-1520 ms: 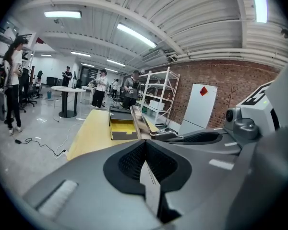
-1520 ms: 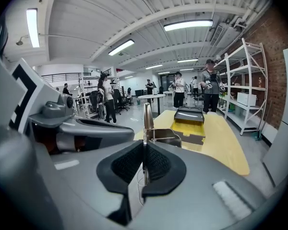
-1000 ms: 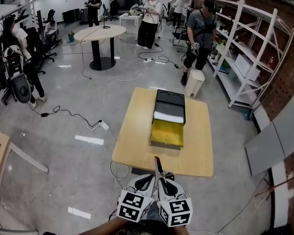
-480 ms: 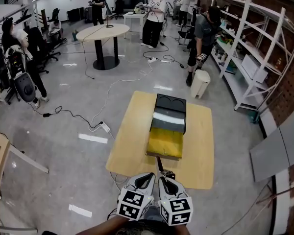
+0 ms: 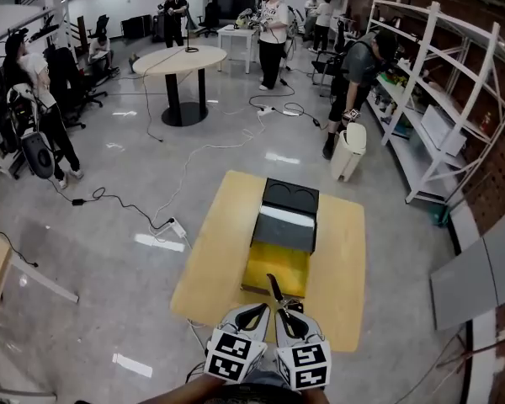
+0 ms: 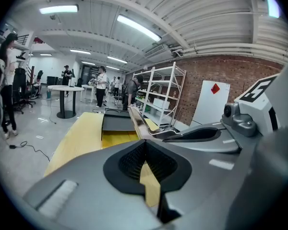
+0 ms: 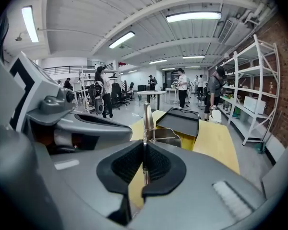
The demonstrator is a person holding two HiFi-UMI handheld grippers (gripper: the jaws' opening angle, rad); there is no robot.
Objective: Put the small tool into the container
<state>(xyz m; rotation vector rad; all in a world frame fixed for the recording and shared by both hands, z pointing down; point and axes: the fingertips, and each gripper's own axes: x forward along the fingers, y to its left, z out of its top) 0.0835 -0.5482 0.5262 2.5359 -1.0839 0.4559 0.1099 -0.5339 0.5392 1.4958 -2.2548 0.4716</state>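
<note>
Right claw (image 5: 280, 309) grips small tool (image 5: 273, 287), left claw (image 5: 258, 309) closed alongside, both level

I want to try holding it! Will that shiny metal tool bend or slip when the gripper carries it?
The metal tool is probably stiff: it sticks straight out of the right gripper without drooping. It looks smooth and shiny, so it might slip from a loose squeeze. It looks thin, so likely light.
</note>
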